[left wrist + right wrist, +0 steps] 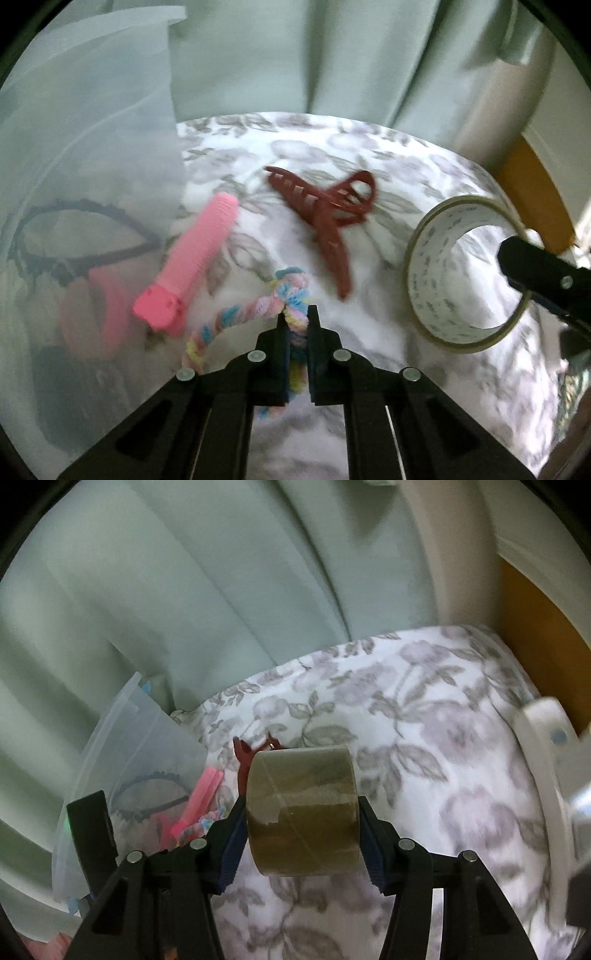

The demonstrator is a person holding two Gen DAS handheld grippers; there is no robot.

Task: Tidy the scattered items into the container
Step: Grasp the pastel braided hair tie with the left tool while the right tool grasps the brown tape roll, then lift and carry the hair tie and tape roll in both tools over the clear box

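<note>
A floral bedspread (pixel 424 716) lies before pale green curtains (pixel 184 590), with a translucent plastic container (pixel 92 184) at its left side holding a black headband (pixel 74 236). The left gripper (pixel 298 325) has its jaws pressed together on a pastel braided hair tie (pixel 236 314), beside a pink hair roller (pixel 192 266) and a dark red claw clip (pixel 325 218) lying on the bedspread. The right gripper (pixel 301 830) pinches a roll of brown packing tape (pixel 303 808) by its two flat sides.
</note>
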